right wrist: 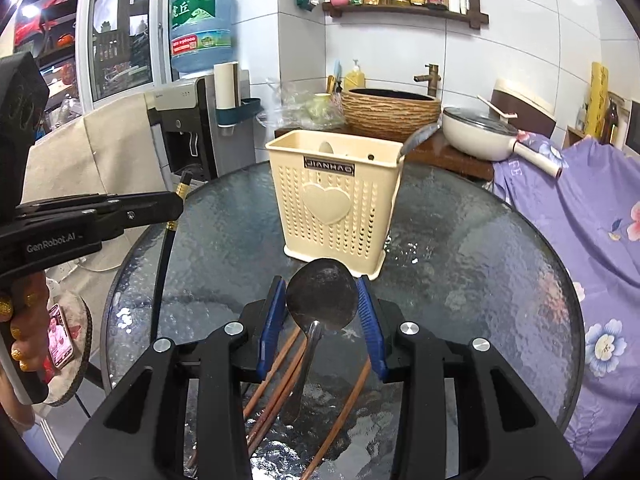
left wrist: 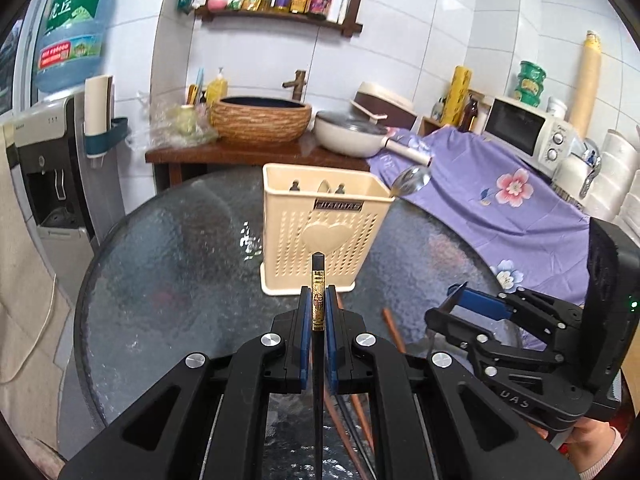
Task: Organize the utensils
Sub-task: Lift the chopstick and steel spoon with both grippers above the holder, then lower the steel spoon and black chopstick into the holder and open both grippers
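Note:
My left gripper (left wrist: 318, 294) is shut on a black chopstick (left wrist: 318, 276) with gold bands, whose tip sticks up past the pads. It is held above the glass table, in front of the cream utensil holder (left wrist: 324, 224). In the right wrist view, my right gripper (right wrist: 321, 282) is shut on the bowl of a metal spoon (right wrist: 322, 300), with the handle hanging down between the fingers. The holder (right wrist: 332, 200) stands just beyond, and another spoon (right wrist: 420, 136) leans out of its right side. Several brown chopsticks (right wrist: 276, 376) lie on the table below.
The round glass table (right wrist: 480, 260) has a purple flowered cloth (right wrist: 580, 208) at its right. Behind it are a woven basin (right wrist: 390, 114) and a white pan (right wrist: 476, 132). A water dispenser (right wrist: 184, 132) and a stool with a phone (right wrist: 60, 340) stand to the left.

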